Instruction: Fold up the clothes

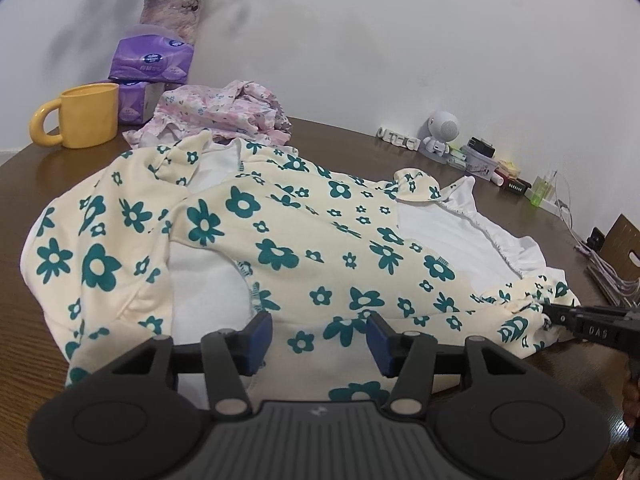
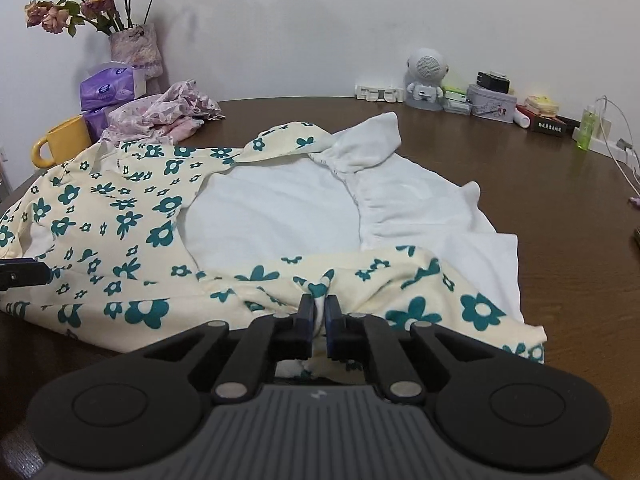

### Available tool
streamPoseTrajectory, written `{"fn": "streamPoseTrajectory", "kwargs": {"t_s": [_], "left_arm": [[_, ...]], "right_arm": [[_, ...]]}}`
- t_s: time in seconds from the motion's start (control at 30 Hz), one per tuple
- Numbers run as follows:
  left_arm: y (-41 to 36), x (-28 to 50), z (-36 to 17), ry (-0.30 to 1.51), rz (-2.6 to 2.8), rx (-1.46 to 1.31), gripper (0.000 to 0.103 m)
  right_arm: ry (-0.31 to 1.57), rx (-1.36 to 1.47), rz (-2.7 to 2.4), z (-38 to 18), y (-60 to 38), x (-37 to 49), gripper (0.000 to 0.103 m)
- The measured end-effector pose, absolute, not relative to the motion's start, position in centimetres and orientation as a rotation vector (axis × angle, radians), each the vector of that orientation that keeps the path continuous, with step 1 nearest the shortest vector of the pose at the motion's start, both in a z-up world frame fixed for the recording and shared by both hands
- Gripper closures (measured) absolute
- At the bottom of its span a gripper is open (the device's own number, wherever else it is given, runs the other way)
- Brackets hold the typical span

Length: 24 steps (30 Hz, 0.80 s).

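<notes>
The flowered garment [image 2: 132, 216], cream with teal blossoms and a white lining [image 2: 272, 216], lies spread across the brown wooden table [image 2: 500, 152], partly turned inside out so the lining faces up in the middle. I note a white gathered cuff [image 2: 372, 136] lying on the lining toward the far side.

My right gripper [image 2: 318, 312] is at the near hem; its blue-padded fingers [image 2: 307, 312] stand almost together, pinching a fold of the flowered cloth between them. From the left wrist view I see the same tool [image 1: 560, 316] biting the cloth's corner at the right edge.

My left gripper [image 1: 318, 334] hovers over the near edge of the garment with its fingers [image 1: 260, 332] set moderately apart. The cloth lies beneath them, and the pads do not press on it.

Behind the garment I record a crumpled pink floral garment [image 1: 224, 114], a yellow mug [image 1: 86, 120], purple tissue packs [image 1: 154, 58], a vase of dried roses [image 2: 134, 46], and a small white robot-shaped speaker [image 2: 426, 80] beside assorted tins and bottles by the wall.
</notes>
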<state>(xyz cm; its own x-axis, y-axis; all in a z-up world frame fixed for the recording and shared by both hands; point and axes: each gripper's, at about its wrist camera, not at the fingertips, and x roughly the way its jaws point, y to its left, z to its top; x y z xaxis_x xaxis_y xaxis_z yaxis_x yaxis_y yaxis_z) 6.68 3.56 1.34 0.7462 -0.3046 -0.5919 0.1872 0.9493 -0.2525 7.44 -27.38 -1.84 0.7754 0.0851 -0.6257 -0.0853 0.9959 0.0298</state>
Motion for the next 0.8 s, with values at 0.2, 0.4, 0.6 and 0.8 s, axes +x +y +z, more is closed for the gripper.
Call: {"fn": "streamPoseTrajectory", "kwargs": {"t_s": [0.2, 0.4, 0.6, 0.8], "left_arm": [[4.0, 6.2, 2.0, 0.656, -0.247, -0.192, 0.049], [5.3, 4.5, 3.9, 0.576, -0.181, -0.142, 0.022], [7.5, 4.0, 4.1, 0.59, -0.09, -0.14, 0.018], [7.2, 4.6, 4.3, 0.608, -0.176, -0.146, 0.022]], "right_arm": [[0.664, -0.026, 0.077, -1.3, -26.9, 7.2, 0.095], [0.534, 0.08, 0.166, 2.2, -27.2, 4.7, 0.055], [0.52, 0.052, 0.246, 2.8, -25.0, 4.1, 0.031], [0.571, 0.087, 0.325, 2.0, -24.1, 6.5, 0.031]]}}
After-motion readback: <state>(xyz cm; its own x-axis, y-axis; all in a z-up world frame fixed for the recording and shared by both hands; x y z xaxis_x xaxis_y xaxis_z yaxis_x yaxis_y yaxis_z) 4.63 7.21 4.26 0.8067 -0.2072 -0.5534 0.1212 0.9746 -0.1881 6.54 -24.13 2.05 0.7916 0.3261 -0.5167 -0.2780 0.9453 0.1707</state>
